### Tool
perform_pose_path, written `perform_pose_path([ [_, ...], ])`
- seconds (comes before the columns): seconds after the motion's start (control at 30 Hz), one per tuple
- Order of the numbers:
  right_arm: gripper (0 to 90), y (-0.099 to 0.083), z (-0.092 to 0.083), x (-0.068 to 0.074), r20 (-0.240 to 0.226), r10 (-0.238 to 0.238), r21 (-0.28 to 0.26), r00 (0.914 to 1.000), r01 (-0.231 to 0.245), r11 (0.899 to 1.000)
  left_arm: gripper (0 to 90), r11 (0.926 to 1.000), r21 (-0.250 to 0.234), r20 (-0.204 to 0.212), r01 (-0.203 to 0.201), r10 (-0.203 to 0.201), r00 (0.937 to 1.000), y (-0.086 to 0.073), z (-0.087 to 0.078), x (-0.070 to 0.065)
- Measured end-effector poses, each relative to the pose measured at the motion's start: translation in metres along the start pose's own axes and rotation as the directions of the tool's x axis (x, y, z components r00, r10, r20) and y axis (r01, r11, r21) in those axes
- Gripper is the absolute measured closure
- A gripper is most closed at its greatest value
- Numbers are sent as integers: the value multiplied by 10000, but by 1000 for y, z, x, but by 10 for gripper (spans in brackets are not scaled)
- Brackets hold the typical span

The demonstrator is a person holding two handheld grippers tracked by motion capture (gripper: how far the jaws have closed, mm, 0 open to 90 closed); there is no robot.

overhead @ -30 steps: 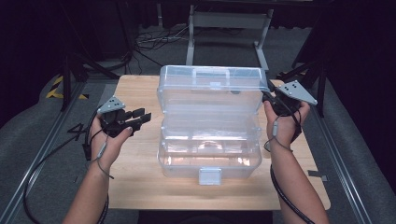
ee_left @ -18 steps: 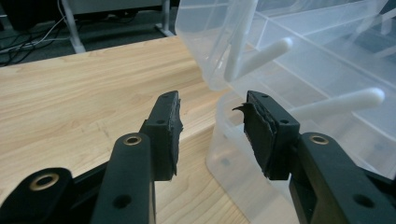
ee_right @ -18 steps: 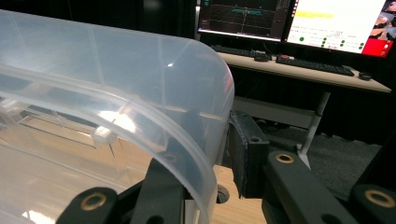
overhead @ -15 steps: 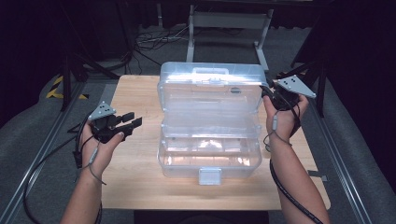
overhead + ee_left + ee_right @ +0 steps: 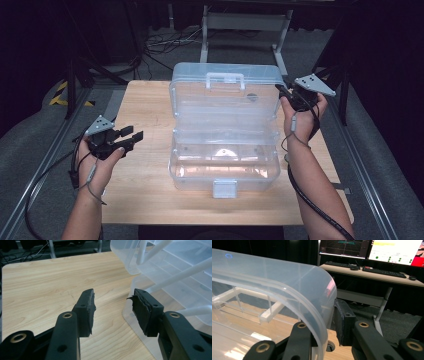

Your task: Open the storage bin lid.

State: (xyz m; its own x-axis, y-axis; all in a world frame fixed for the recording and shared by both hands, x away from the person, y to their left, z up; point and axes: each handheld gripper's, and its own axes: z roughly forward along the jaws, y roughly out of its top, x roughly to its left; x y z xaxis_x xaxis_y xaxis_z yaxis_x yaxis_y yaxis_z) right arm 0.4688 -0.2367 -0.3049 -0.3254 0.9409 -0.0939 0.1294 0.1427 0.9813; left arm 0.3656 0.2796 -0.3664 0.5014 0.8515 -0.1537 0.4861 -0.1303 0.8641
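High view: a clear plastic toolbox (image 5: 225, 145) sits mid-tabletop (image 5: 145, 107), its lid (image 5: 225, 92) raised upright. The right gripper (image 5: 284, 93) is clamped on the lid's right edge, the curved rim pinched between its jaws in the right gripper view. The left gripper (image 5: 131, 139), left of the box and apart from it, has just been opening, nothing between its jaws.

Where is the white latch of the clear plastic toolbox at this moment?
In the high view, the white latch sits at the middle of the clear plastic toolbox's front edge, nearest the person, over the wooden table.
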Motion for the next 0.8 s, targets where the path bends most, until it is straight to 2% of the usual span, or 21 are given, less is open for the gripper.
perform_pose_path([
  [0.3, 768, 1, 12, -4, -54, -57, 59, 10000, 57, 10000, 533, 9998, 78, -116, 183, -182, 9998, -6, -6, 3],
  [0.57, 771, -4, 21, -8, -127, -121, -326, 9998, 116, 9994, 525, 9997, 134, -40, 195, -194, 9998, -6, -5, 4],
  [0.8, 774, -4, 27, -10, -133, -126, -333, 9998, 121, 9994, 525, 9997, 121, -4, 223, -223, 9998, -5, -3, 4],
])
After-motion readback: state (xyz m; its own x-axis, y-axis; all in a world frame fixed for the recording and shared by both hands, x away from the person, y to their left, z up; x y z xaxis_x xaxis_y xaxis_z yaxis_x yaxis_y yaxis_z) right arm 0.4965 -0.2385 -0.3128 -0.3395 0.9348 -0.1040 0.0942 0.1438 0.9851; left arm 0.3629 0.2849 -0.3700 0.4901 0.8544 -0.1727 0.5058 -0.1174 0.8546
